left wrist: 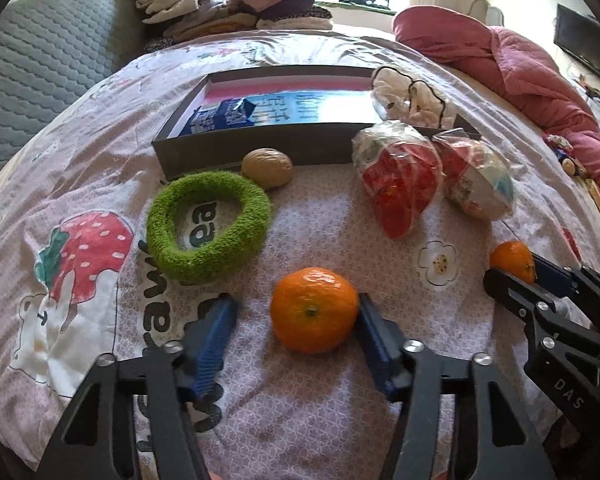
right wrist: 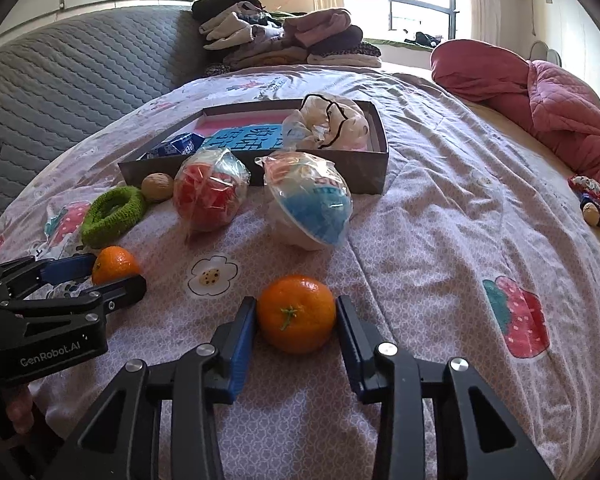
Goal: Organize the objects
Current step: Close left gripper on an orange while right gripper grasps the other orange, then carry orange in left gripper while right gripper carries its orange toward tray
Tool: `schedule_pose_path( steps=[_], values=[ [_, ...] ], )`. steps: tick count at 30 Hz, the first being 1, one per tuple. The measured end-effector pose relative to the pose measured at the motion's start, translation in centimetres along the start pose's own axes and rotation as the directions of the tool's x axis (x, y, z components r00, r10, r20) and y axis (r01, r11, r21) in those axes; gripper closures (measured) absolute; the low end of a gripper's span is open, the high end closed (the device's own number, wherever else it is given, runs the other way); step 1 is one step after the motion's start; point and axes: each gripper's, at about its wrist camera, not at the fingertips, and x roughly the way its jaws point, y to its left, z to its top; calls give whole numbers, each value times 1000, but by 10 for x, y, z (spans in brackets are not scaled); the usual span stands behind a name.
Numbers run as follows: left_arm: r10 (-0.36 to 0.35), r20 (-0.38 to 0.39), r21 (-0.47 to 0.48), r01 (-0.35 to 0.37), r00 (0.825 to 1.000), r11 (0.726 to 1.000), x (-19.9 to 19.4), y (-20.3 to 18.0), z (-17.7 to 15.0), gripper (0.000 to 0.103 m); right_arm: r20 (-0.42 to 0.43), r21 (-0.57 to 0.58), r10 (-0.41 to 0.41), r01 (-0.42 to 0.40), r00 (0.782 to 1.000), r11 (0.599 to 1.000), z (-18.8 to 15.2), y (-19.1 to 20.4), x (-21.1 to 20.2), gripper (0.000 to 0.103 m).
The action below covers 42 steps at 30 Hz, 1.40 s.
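Right wrist view | right tongs (right wrist: 296, 318) pinch round orange mandarin (right wrist: 296, 314) | left tongs (left wrist: 296, 316) part-open, one pad touching second mandarin (left wrist: 314, 314); centre before squeezing

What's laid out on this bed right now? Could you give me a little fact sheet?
Surface: bed sheet with strawberry print
Left gripper: open around left tangerine, one pad touching
Right gripper: closed on right tangerine
Box: open, holds blue packet and bagged white item
In front of box: green ring, walnut, red wrapped bundle, blue wrapped bundle
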Motion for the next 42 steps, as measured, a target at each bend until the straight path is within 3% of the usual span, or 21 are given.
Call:
schedule_pose_path(
  steps=[2, 21, 42],
  values=[
    [-24, 4, 5, 24, 1000, 1000, -2, -3, -1, 62, 1, -2, 0, 0, 1000, 1000, -1, 0, -1, 64],
    [-14, 67, -6, 14, 998, 1000, -28, 0, 0, 62, 70, -4, 45, -45, 997, 999, 4, 14, -24, 64],
    [31, 164, 8, -33, 986, 999, -88, -3, 3, 62, 178, -18, 58, -55, 982, 998, 18, 34, -75, 64]
  ],
)
